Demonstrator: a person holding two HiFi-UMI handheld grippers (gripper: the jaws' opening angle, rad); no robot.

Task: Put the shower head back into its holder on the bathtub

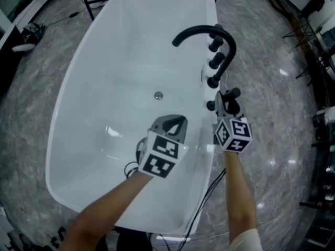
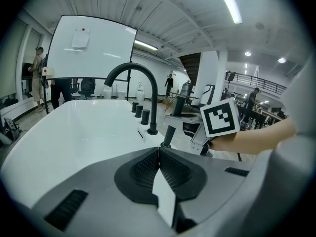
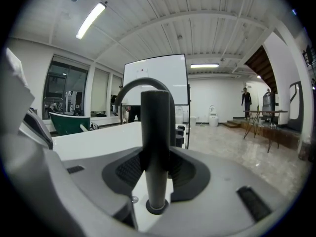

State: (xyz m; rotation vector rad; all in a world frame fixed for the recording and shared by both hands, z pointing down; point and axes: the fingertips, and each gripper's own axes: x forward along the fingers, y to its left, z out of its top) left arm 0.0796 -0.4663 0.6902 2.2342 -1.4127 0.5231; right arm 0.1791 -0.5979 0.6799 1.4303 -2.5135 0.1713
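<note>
The shower head [image 3: 157, 132] is a black stick standing upright, its lower end in the round holder [image 3: 157, 207] on the white bathtub rim [image 1: 68, 114]. My right gripper [image 1: 226, 104] is shut on it, a pad on either side of its handle. From the left gripper view the shower head [image 2: 173, 128] stands on the rim just past the faucet [image 2: 143, 78], with the right gripper [image 2: 186, 119] around it. My left gripper [image 1: 175, 124] hangs over the inside of the tub, left of the right one. Its jaws meet at the tips with nothing between them.
The curved black faucet [image 1: 209, 33] and three black knobs [image 1: 215, 60] line the right rim beyond the holder. The drain [image 1: 158, 94] lies mid-tub. Cables [image 1: 209, 192] trail past the tub's near end. Stands [image 1: 309, 35] crowd the marble floor at right. A whiteboard [image 2: 94, 48] and people stand beyond.
</note>
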